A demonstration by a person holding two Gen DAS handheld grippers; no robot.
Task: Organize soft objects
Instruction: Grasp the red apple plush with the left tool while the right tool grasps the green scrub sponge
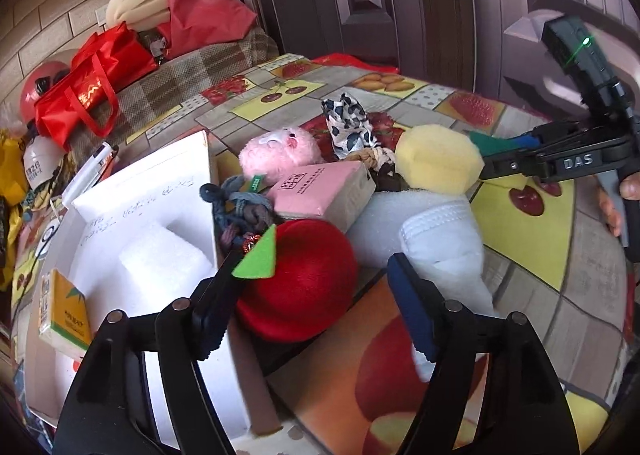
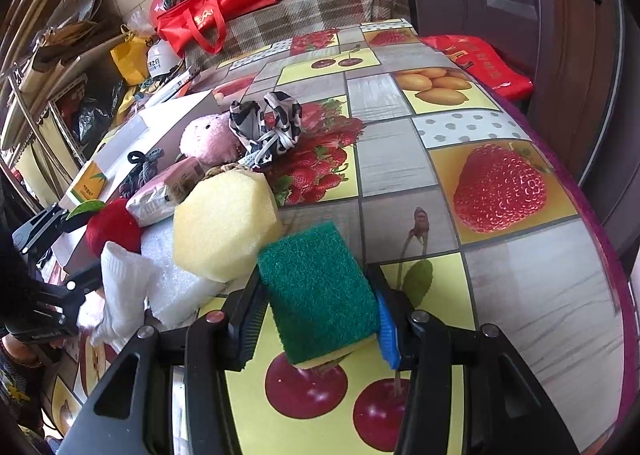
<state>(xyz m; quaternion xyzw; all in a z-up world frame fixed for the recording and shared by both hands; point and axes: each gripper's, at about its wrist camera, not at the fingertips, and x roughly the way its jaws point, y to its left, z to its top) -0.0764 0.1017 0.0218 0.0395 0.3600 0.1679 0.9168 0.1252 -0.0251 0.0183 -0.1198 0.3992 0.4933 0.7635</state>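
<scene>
Right wrist view: the green scouring sponge point(image 2: 320, 291) is clamped between the 2 fingers of the right gripper point(image 2: 316, 319), green face up, with a thin yellow layer showing beneath. It is held just above the tabletop point(image 2: 520, 295), touching or nearly touching the yellow foam block point(image 2: 226, 223). The white box point(image 1: 132, 223), taken here as the likely place for the soft things, lies beyond that block and the pile of toys. To do this carry well, the sponge is best lifted clear of the block before being swung toward the box, so the pile is not nudged. A firm but not crushing squeeze is advised, since the sponge deforms.

The left gripper point(image 1: 316, 295) is spread wide and grasps nothing; the red plush apple point(image 1: 296, 279) sits against its left finger, the white sock point(image 1: 444, 247) beside its right one. Collision between the 2 grippers is a risk over the box.
</scene>
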